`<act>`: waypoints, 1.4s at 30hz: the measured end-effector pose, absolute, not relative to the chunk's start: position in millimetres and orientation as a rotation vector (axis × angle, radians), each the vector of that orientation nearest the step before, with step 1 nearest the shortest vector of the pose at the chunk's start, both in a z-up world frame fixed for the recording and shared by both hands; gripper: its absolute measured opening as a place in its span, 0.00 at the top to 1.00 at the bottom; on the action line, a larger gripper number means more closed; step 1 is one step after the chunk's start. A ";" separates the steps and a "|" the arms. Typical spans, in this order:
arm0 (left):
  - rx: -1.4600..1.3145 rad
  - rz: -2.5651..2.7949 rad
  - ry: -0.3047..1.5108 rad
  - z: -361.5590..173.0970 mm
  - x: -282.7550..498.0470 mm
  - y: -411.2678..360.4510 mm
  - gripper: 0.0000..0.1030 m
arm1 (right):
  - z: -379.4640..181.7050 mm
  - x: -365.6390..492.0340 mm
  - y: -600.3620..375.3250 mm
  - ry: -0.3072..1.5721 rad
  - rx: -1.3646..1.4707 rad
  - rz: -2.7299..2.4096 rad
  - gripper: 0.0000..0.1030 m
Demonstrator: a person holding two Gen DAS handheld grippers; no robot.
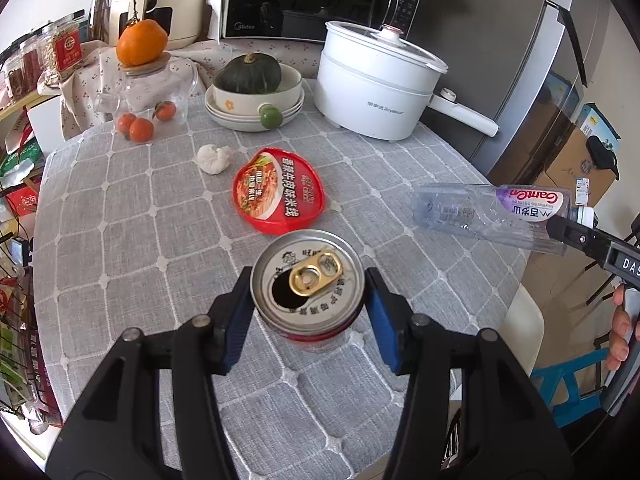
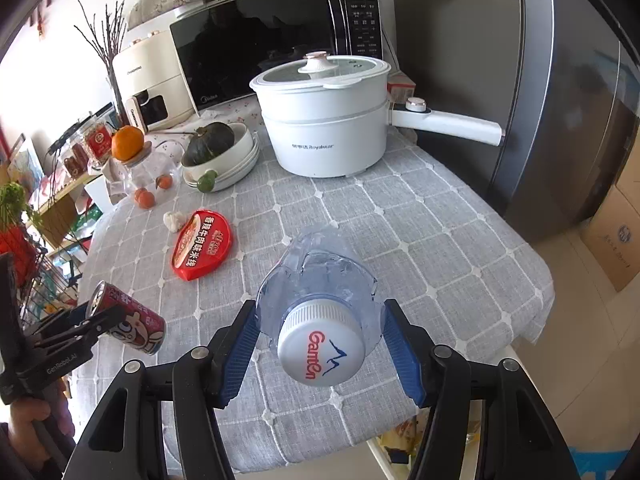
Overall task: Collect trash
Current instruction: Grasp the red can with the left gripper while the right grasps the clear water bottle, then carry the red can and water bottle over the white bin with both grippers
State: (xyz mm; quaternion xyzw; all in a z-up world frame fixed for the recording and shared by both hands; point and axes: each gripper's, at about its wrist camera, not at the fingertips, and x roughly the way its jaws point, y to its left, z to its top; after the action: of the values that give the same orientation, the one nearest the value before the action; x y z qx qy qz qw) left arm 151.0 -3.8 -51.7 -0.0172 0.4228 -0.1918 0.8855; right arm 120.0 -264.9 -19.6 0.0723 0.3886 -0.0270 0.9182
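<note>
From the left wrist camera, the left gripper (image 1: 308, 304) is clenched on an opened red drink can (image 1: 307, 292), its blue pads pressing the can's sides just under the rim, pull-tab end facing the lens. The can appears to be held clear of the checked grey tablecloth (image 1: 140, 240). Beyond it a red noodle-bowl lid (image 1: 278, 196) lies flat on the cloth, and a crumpled white tissue (image 1: 214, 159) sits just past that; both look like trash not yet gathered. At the right edge the right gripper (image 1: 560, 228) holds a clear plastic water bottle (image 1: 492, 212) above the table edge. So the step in hand seems to be carrying two pieces off together; the next move calls for a bin, which no view shows.

From the right wrist camera, the right gripper (image 2: 320, 340) grasps the water bottle (image 2: 320, 300) at its shoulder, white cap toward the lens, the thin wall dented where the pads bear. At lower left the left gripper (image 2: 98, 318) carries the drink can (image 2: 132, 320) tilted, off the cloth.

The table also bears a white electric pot (image 2: 324, 128), stacked bowls with a dark squash (image 2: 210, 140), small oranges and a glass jar. A microwave (image 2: 272, 40) stands behind, a grey fridge (image 2: 580, 100) to the right, with cardboard boxes on the floor.
</note>
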 end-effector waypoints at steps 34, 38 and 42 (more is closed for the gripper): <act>0.073 -0.781 0.836 -35.0 69.3 -154.0 0.46 | 12.9 -40.3 -409.6 0.739 0.231 -0.199 0.39; 0.115 -0.838 0.866 -53.9 56.4 -187.5 0.46 | -7.0 -48.5 -426.9 0.801 0.262 -0.213 0.39; 0.148 -0.877 0.907 -76.2 46.7 -215.7 0.46 | -34.3 -42.5 -437.7 0.891 0.307 -0.205 0.39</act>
State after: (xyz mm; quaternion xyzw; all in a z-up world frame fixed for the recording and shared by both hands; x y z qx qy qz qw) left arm 46.7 -215.7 -76.2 0.0693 0.4234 -0.4094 0.8052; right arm -42.5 -437.7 -34.3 0.1477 0.4284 -0.0985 0.8860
